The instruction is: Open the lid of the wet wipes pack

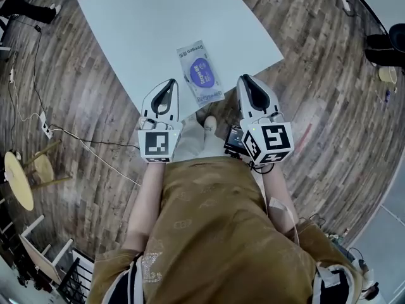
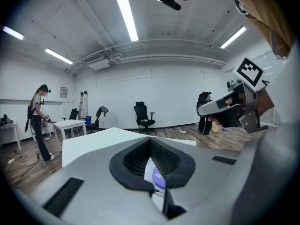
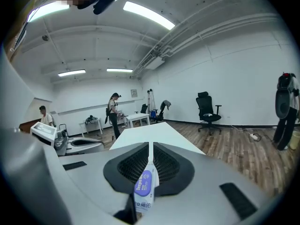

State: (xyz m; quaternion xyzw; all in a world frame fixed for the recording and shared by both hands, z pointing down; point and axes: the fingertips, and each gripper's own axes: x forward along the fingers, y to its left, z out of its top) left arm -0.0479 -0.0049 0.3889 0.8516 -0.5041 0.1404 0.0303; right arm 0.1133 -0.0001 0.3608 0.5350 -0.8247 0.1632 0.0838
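Wet wipes pack (image 1: 201, 73) flat on the white surface (image 1: 152, 24), just above centre of the head view, close to the surface's lower edge, purple oval lid (image 1: 200, 70) facing up and lying flat. Flanked by the left hand-held gripper (image 1: 168, 84) just to its left and the right hand-held gripper (image 1: 247, 80) just to its right, neither touching. Both pressed together, pinching nothing. Wooden floor (image 1: 316, 75) all around.

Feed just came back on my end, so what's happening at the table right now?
A person holds a grey left gripper and right gripper by the near edge of the white table. A pale, flat wet wipes pack with a purple oval lid lies on it between them, untouched. Both grippers' jaws are together and empty. The lid looks flat, not yet opened.
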